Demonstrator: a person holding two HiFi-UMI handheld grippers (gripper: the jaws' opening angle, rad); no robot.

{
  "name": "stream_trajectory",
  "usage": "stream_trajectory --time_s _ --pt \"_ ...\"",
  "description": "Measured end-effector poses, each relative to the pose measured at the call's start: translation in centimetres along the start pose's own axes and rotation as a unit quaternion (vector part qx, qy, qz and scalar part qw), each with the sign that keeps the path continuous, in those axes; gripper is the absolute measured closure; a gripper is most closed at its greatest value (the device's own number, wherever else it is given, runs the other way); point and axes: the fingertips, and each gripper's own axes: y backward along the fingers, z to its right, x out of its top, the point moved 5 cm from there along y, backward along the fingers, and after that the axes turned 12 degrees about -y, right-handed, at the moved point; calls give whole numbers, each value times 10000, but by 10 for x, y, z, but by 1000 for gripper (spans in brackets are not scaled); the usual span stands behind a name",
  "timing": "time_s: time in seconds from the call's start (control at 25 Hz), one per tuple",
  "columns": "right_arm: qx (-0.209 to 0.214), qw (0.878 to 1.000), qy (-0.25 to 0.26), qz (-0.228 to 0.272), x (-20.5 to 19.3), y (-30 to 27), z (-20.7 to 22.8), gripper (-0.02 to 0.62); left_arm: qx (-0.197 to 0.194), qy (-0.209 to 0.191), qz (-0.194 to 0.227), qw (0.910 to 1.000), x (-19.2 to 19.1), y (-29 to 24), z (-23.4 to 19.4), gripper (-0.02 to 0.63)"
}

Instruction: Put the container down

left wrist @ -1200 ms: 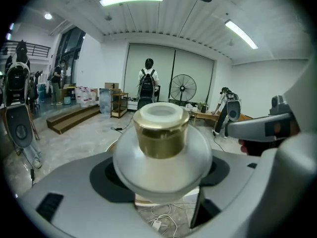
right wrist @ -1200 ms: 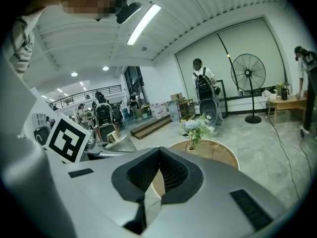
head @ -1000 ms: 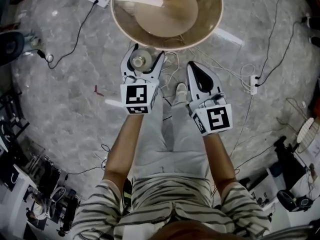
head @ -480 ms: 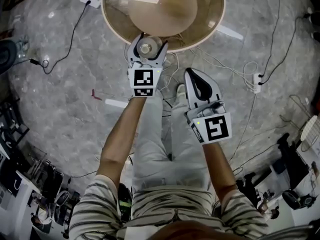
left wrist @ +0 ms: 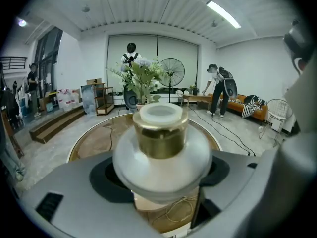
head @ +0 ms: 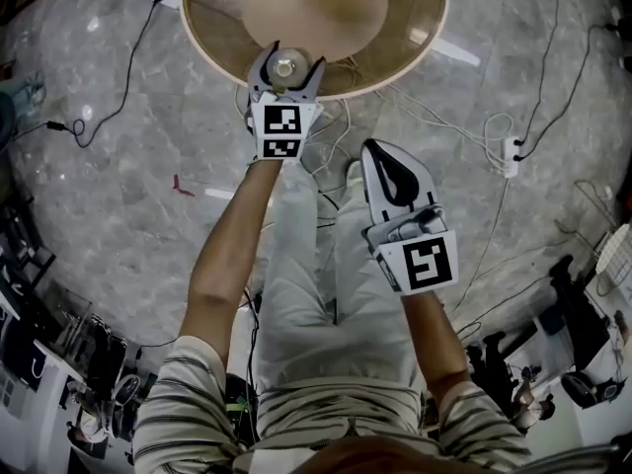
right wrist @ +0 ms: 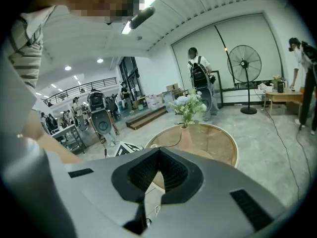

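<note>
The container (head: 285, 67) is a frosted round jar with a gold collar and a pale lid (left wrist: 159, 114). My left gripper (head: 284, 59) is shut on its body, one jaw on each side, and holds it upright. It hangs over the near rim of the round glass-topped table (head: 427, 52). In the left gripper view the jar (left wrist: 161, 150) fills the middle, with the table (left wrist: 86, 140) behind and below it. My right gripper (head: 380, 153) stays back over the person's legs, jaws shut with nothing between them (right wrist: 157, 172).
A vase of flowers (right wrist: 187, 109) stands at the table's middle on its cone base (head: 316, 3). Cables and power strips (head: 512, 154) lie on the marble floor around the table. Several people, a standing fan (left wrist: 172, 72) and shelves are farther off.
My left gripper has carried the container forward, from above the floor to over the table's near rim. The right gripper has barely moved.
</note>
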Motion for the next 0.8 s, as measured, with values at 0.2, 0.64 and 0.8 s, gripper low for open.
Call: stream_trajectory --time_s 0.2,0.64,0.8 --pt "-53 9999 -38 -90 -8 -5 9 586 -60 -7 -93 9999 -16 -26 1 272" --pt "-99 9997 -143 -152 -14 -13 20 586 -50 -10 -357 9993 -34 -63 0 272" --pt "-87 9997 -149 -164 -13 -16 22 586 -54 33 -432 9990 -41 -71 -2 270"
